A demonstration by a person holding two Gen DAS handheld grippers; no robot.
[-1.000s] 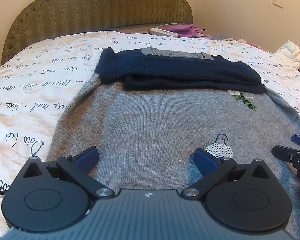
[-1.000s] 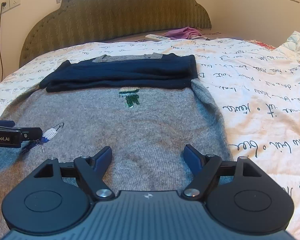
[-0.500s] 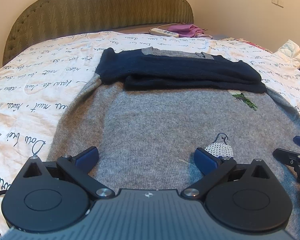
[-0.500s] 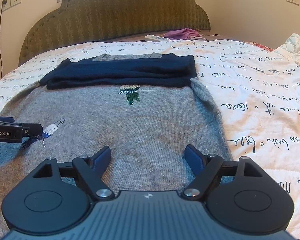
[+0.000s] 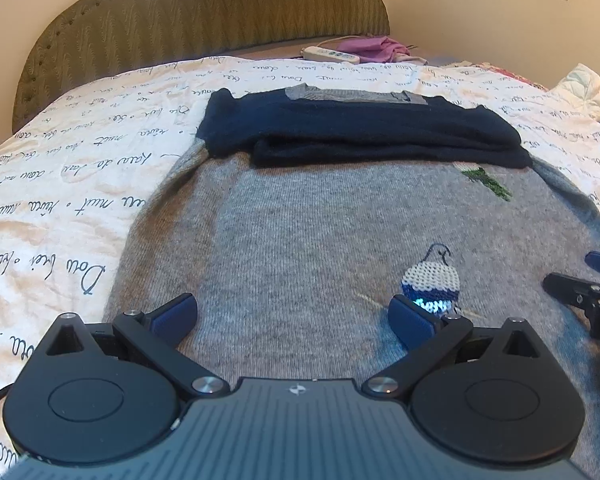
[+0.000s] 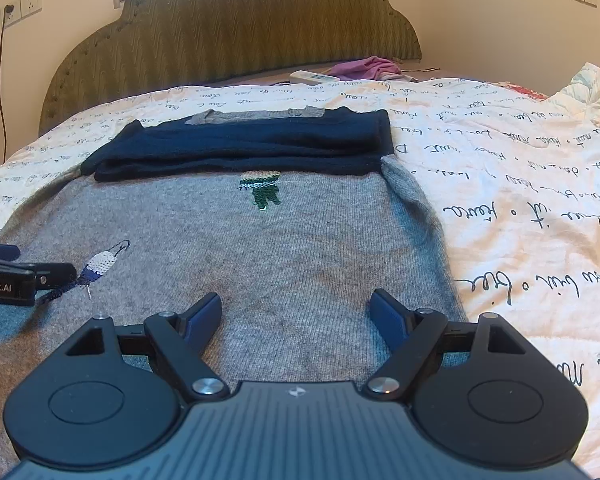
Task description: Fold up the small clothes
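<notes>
A grey knitted sweater [image 5: 300, 248] [image 6: 300, 248] lies flat on the bed, with its navy sleeves [image 5: 360, 136] [image 6: 252, 148] folded across its far end. It bears an embroidered bird [image 5: 430, 280] [image 6: 100, 266] and a green motif [image 6: 262, 190]. My left gripper [image 5: 294, 314] hangs open over the sweater's near left part, nothing between its fingers. Over the near right part my right gripper [image 6: 296, 312] is open too, and empty. Each gripper shows at the edge of the other's view: the right one [image 5: 588, 288], the left one [image 6: 16, 276].
The bed cover [image 6: 520, 208] is white with black handwriting. A padded olive headboard [image 6: 236, 28] stands behind. A white remote [image 5: 332, 54] and a purple cloth [image 6: 364, 68] lie near the headboard. More clothes [image 5: 584, 88] are heaped at the right.
The left wrist view has crept slightly, so the bird now shows a little more above the right finger. Both grippers stay open over the sweater.
</notes>
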